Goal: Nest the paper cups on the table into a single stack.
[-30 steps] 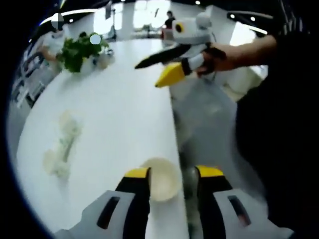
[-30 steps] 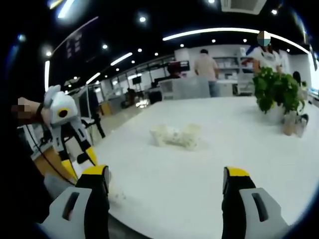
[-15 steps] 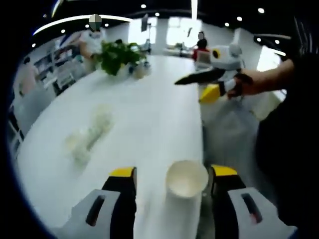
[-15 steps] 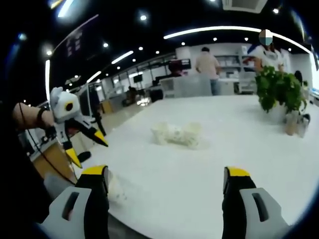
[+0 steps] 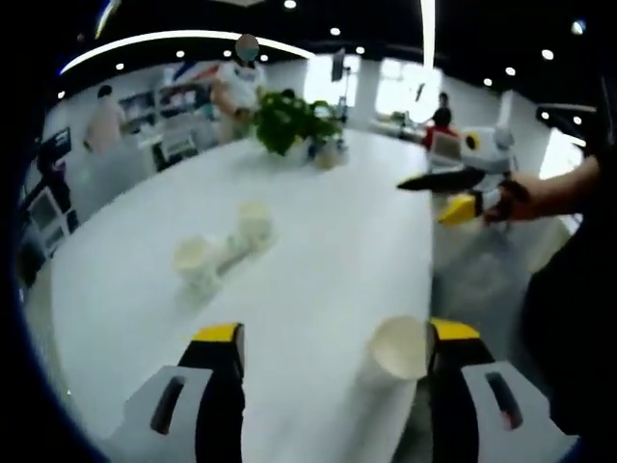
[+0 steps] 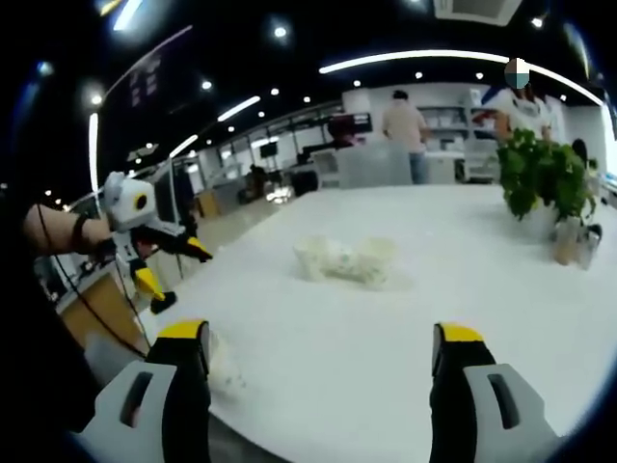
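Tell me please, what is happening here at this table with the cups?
A person holds a gripper in each hand over a white table and is about to stack paper cups. The left gripper is open, and a single paper cup lies on its side near the table's edge, just beside its right finger. The right gripper is also open and holds nothing. Farther out on the table lie the other cups, on their sides and close together. Nothing is gripped yet. A potted plant stands at the far end.
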Demonstrator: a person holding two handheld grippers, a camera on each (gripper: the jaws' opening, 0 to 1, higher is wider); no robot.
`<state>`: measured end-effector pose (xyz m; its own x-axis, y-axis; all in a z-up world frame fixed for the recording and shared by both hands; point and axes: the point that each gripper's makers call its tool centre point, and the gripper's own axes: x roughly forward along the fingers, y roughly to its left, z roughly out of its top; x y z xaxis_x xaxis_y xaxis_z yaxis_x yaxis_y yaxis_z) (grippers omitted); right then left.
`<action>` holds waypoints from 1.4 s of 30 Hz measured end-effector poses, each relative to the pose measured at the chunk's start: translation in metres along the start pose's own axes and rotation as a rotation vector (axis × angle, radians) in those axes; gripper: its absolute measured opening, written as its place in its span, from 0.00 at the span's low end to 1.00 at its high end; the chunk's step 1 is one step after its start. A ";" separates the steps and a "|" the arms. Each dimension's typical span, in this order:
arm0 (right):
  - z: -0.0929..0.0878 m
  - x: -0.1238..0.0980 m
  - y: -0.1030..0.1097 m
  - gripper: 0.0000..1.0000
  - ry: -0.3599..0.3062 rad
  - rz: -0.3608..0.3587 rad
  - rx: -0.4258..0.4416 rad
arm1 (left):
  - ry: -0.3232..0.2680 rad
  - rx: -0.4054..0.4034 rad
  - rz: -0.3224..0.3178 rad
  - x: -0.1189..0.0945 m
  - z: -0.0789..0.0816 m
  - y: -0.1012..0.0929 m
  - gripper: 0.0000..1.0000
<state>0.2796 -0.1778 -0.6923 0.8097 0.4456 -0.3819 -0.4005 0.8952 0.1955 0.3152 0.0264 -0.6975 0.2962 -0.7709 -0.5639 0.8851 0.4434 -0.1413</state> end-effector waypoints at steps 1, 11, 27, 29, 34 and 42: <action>0.000 0.000 0.000 0.94 0.001 0.001 0.000 | -0.016 -0.010 0.008 -0.002 0.001 0.003 0.80; 0.006 0.003 0.001 0.95 0.005 0.008 -0.008 | -0.033 -0.075 0.079 -0.017 -0.011 0.022 0.90; 0.010 0.021 0.003 1.00 0.027 0.040 -0.036 | -0.054 -0.078 0.118 -0.026 -0.016 0.033 0.99; 0.011 0.026 0.003 1.00 0.031 0.045 -0.051 | -0.055 -0.070 0.131 -0.027 -0.016 0.036 0.99; 0.020 0.042 0.000 1.00 0.039 0.071 -0.130 | -0.055 -0.081 0.138 -0.028 -0.018 0.039 0.99; 0.034 0.082 -0.027 1.00 0.061 0.085 -0.187 | -0.062 -0.098 0.155 -0.030 -0.018 0.041 0.99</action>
<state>0.3711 -0.1655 -0.6982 0.7444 0.5136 -0.4267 -0.5430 0.8376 0.0608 0.3365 0.0758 -0.7013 0.4504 -0.7153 -0.5343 0.7887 0.5992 -0.1374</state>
